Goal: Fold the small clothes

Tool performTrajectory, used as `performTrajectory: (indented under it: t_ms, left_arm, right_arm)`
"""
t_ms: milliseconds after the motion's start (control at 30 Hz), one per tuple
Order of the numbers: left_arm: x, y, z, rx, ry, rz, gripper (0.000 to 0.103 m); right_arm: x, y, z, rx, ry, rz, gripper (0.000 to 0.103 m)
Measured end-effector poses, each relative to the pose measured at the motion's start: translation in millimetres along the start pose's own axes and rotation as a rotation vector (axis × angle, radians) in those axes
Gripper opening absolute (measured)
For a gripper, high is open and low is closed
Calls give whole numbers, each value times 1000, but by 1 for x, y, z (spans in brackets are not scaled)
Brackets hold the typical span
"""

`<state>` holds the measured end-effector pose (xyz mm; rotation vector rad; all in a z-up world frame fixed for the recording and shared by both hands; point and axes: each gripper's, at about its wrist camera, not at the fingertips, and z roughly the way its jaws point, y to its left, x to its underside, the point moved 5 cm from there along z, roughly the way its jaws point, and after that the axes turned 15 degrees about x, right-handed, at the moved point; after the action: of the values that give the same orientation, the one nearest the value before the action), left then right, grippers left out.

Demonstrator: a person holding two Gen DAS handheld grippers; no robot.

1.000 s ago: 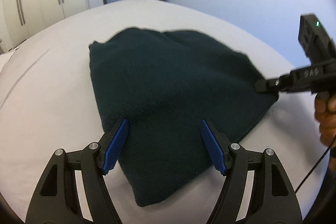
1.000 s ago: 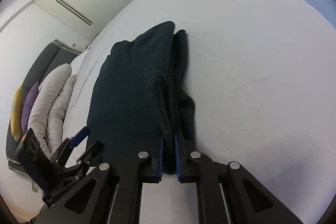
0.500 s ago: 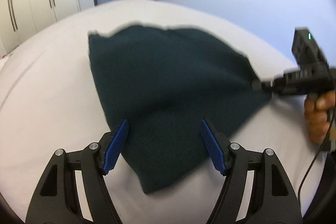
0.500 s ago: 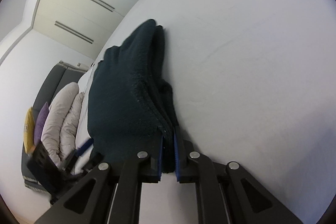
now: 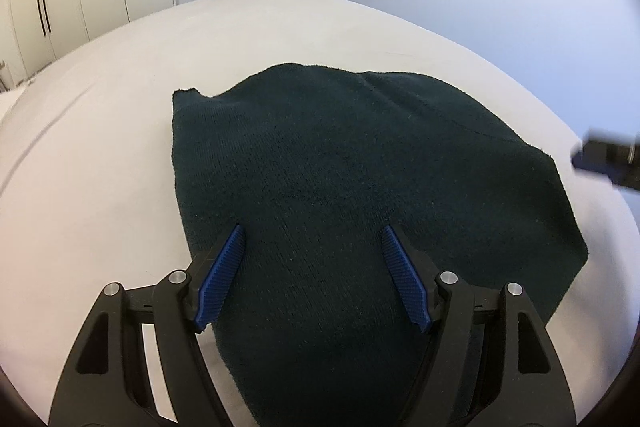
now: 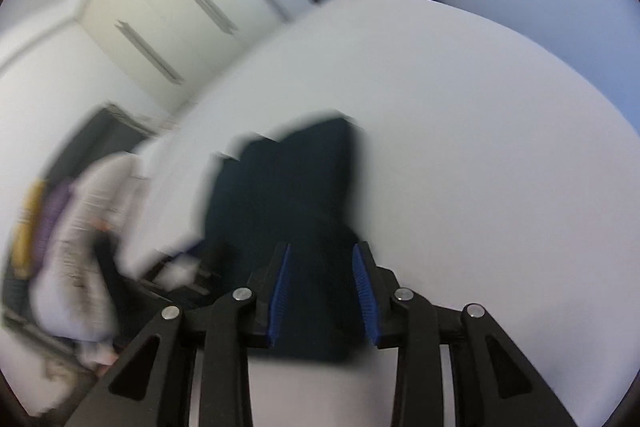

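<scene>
Opening the right gripper (image 6: 320,291) now: its jaws, clamped on the dark green knit garment (image 5: 360,195) a second ago, are parting, with blurred cloth between the pads but apparently not pressed. My left gripper (image 5: 312,275) hangs wide open and empty over the near edge. Garment lies flat on the white bed (image 5: 100,147); I judge this fold laid down.

My left gripper (image 5: 312,275) is a black plastic linkage frame with triangular cut-outs, silver round screw heads at its pivots, and ribbed blue rubber pads (image 5: 222,277) lining both fingers. My right gripper (image 6: 322,291) is built alike: black arms, silver screws, blue ribbed pads.
</scene>
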<state>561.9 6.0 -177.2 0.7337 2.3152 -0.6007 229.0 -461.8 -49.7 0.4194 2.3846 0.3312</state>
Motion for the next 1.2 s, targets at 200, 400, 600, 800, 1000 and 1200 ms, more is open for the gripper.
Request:
performTrajectory:
  t_ms: [200, 400, 600, 800, 1000, 1200]
  left_arm:
    - [-3, 7, 10, -23, 14, 13, 71]
    - [-10, 4, 27, -27, 13, 17, 71]
    - [2, -21, -6, -28, 7, 15, 72]
    - [0, -24, -14, -33, -2, 0, 73]
    - [-4, -14, -58, -52, -84, -87, 83]
    - [14, 41, -52, 80, -57, -378, 96]
  right_arm:
    - [-38, 41, 53, -114, 62, -26, 29]
    - [-34, 23, 114, -22, 143, -15, 5]
    - [-40, -23, 92, -18, 61, 124, 5]
    - [-40, -32, 58, 23, -11, 151, 62]
    - [-31, -14, 63, 60, 45, 24, 76]
    - [-18, -14, 90, 97, 181, 0, 81]
